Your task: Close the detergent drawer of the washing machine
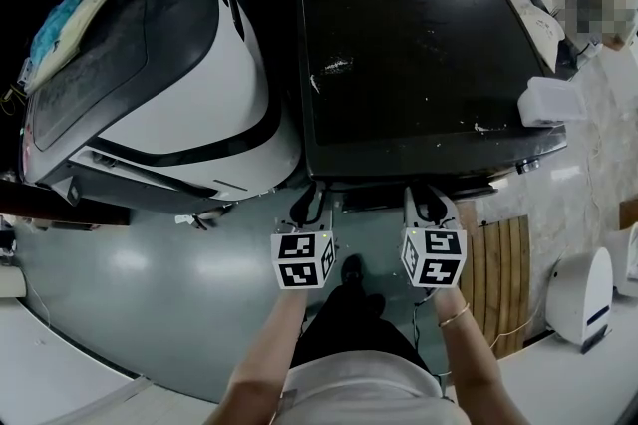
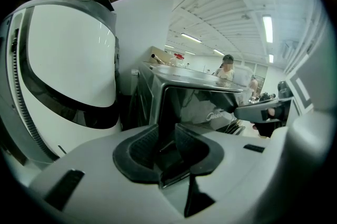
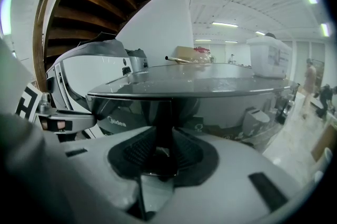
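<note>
The Midea washing machine (image 1: 419, 54) stands ahead of us, beside a white appliance (image 1: 199, 104) on its left. We read the dark ledge projecting under the front edge of its top as the detergent drawer (image 1: 464, 186), still out. The left gripper (image 2: 167, 152) and right gripper (image 3: 160, 157) hang just before that front, each with a narrow gap between its pads and nothing held.
</note>
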The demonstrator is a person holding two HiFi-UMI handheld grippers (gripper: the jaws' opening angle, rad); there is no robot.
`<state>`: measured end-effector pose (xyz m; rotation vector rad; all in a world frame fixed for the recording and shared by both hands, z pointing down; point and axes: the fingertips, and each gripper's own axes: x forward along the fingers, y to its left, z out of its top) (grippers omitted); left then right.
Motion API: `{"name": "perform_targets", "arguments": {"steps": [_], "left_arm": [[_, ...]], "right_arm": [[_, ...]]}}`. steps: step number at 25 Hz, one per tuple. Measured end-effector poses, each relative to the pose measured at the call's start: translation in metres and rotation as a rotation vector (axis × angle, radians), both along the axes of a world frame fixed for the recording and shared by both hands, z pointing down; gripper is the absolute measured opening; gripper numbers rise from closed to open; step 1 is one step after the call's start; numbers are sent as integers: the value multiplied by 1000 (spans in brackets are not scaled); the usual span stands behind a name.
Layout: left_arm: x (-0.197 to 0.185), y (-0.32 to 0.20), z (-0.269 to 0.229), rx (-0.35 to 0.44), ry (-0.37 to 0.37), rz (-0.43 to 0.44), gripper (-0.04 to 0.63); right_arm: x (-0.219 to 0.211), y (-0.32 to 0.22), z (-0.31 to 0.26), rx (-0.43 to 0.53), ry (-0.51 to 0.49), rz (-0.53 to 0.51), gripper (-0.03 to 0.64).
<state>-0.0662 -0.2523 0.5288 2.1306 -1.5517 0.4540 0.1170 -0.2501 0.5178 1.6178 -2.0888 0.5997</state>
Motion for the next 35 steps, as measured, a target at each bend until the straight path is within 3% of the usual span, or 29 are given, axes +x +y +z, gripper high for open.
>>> {"name": "perform_targets", "arguments": {"steps": [26,35], "left_arm": [[8,47,-52,115,-24,11,35],[10,70,-74,156,-17,10,25]], "right_arm": [[8,58,-63,144,-90,-28,83],[12,77,-91,219,-135,-32,49]]}}
